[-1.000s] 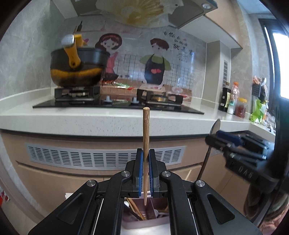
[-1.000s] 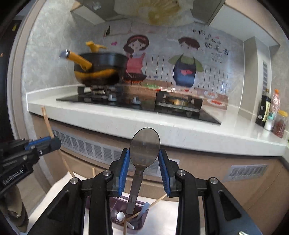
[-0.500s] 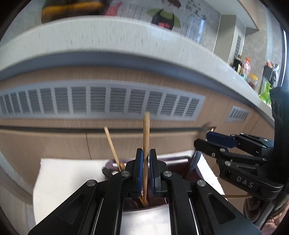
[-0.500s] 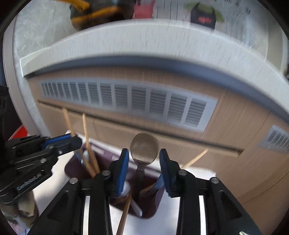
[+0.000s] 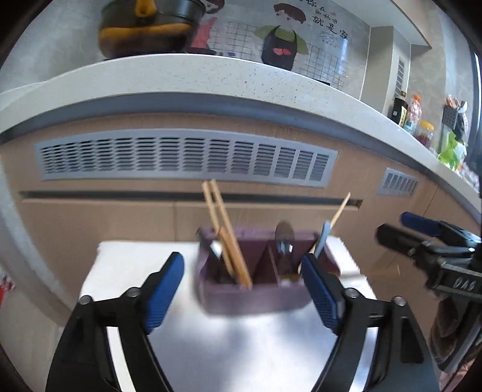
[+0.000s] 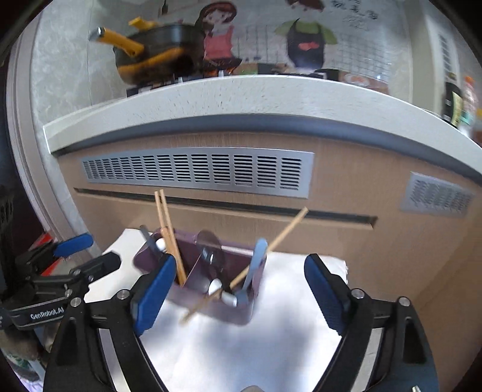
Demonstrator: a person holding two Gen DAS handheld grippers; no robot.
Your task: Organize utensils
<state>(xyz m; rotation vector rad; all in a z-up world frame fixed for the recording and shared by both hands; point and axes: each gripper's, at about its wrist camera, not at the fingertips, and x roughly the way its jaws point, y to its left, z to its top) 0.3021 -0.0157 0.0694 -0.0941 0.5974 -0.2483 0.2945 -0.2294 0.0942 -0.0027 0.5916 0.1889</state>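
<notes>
A purple two-compartment utensil holder (image 5: 256, 297) (image 6: 208, 304) stands on a white table (image 5: 241, 346) (image 6: 271, 340). Two wooden chopsticks (image 5: 224, 229) (image 6: 168, 229) stand in its left compartment. A metal spoon (image 5: 284, 241) (image 6: 209, 250), a light blue spoon (image 5: 322, 241) (image 6: 256, 262) and one slanted chopstick (image 5: 339, 209) (image 6: 271, 247) are in the right compartment. My left gripper (image 5: 241, 289) is open and empty just in front of the holder. My right gripper (image 6: 238, 292) is open and empty, its jaws either side of the holder.
A kitchen counter (image 5: 211, 75) (image 6: 241, 93) with wooden cabinet fronts and a grey vent grille (image 5: 180, 156) (image 6: 195, 170) rises close behind the table. A black and yellow pot (image 5: 144, 27) (image 6: 150, 57) sits on the stove. Bottles (image 5: 406, 111) stand at the far right.
Both grippers opened. The left let go of the chopstick, now in the left compartment; the right let go of the metal spoon, now in the right compartment. Both pulled back slightly.
</notes>
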